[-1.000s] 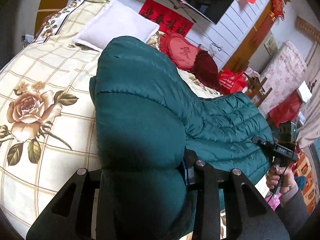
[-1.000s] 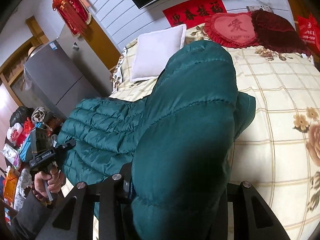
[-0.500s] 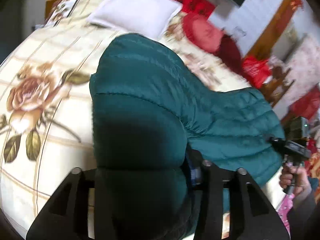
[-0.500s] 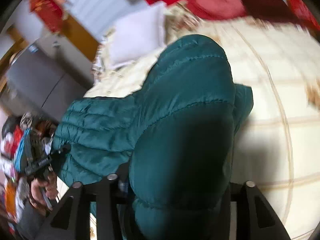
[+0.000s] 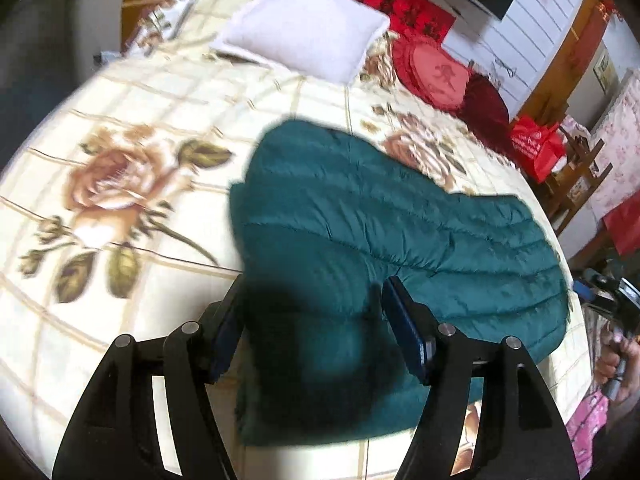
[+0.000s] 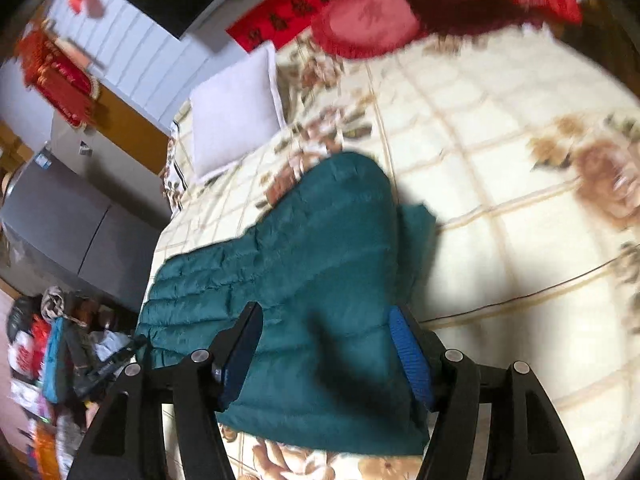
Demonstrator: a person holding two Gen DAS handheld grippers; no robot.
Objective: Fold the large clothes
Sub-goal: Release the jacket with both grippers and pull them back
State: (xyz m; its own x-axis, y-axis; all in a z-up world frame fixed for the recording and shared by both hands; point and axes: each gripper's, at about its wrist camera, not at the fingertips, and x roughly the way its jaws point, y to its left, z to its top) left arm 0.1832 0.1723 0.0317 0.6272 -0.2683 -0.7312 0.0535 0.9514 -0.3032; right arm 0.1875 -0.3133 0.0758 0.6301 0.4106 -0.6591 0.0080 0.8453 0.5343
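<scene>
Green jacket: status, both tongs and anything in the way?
Left tongs and right tongs: just opened, pads clear of the fabric. Green jacket lies folded on the floral bedspread. Nothing blocking.

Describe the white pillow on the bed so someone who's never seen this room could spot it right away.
Start at the bed with the rose-print checked cover. Near its head, left of the red heart cushion, lies the white pillow. It is the only plain, pale, rectangular cushion there.
</scene>
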